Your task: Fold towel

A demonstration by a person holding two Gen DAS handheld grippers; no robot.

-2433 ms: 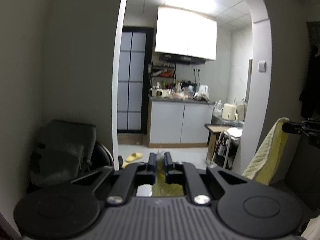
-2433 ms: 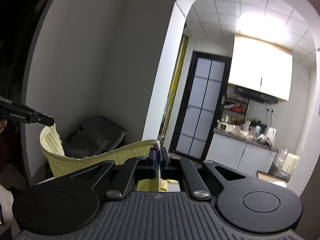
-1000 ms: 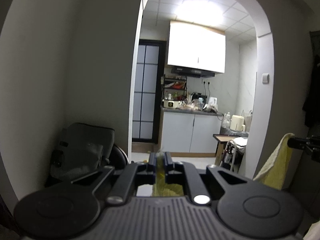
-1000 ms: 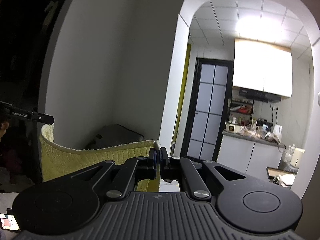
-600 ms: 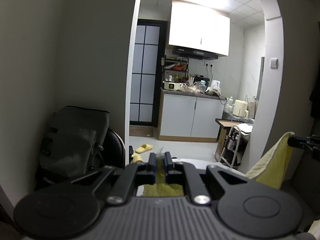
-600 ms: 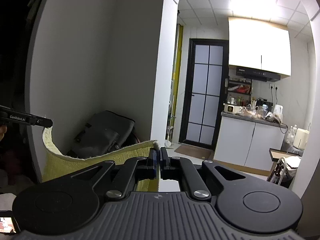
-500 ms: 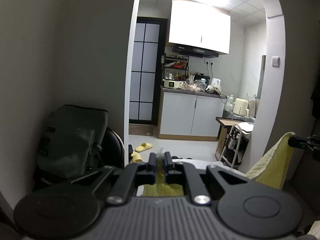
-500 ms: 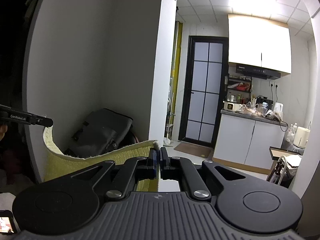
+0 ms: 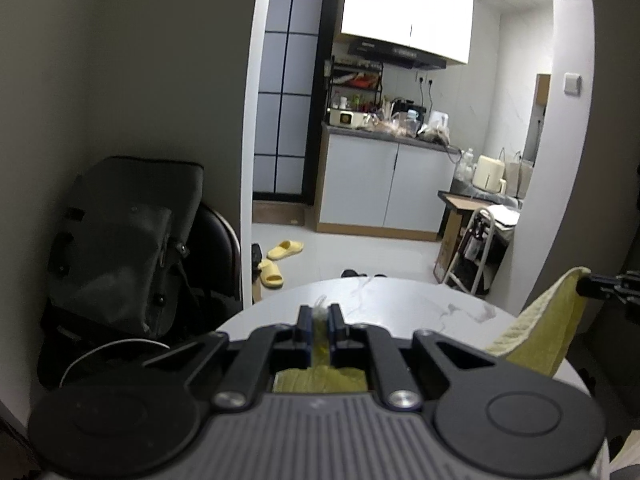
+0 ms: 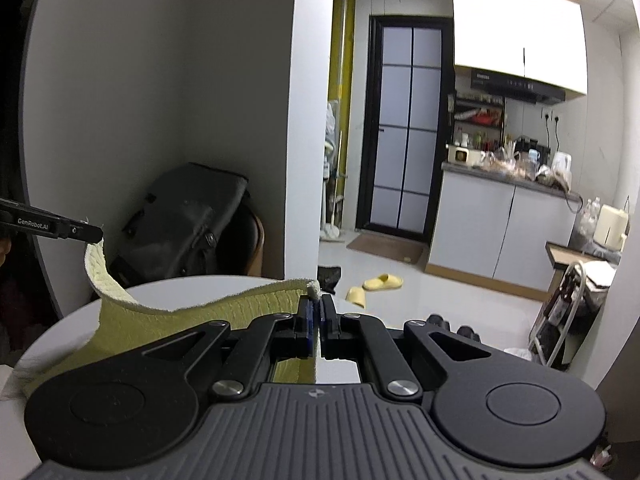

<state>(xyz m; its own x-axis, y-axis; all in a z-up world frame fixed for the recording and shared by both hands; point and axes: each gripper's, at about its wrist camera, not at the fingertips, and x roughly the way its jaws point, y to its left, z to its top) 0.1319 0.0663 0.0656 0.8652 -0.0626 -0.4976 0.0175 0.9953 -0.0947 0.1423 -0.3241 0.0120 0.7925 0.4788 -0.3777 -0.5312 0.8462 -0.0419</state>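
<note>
A yellow waffle-weave towel [image 10: 224,308] hangs stretched between my two grippers above a round white marble table [image 9: 400,300]. My left gripper [image 9: 319,316] is shut on one top corner of the towel, which shows yellow between its fingers. My right gripper [image 10: 317,306] is shut on the other top corner. In the left wrist view the towel [image 9: 540,340] drapes down from the right gripper's tip at the right edge. In the right wrist view the left gripper's tip [image 10: 86,233] holds the towel at the far left.
A dark bag [image 9: 120,248] rests on a chair against the wall beyond the table. Yellow slippers [image 9: 280,258] lie on the kitchen floor past the archway. White cabinets [image 9: 384,192] and a cluttered counter stand behind. A small cart [image 9: 480,248] stands at the right.
Both grippers have tilted and lowered with the towel held between them. The round table has come into view under them. Both grips stay shut.
</note>
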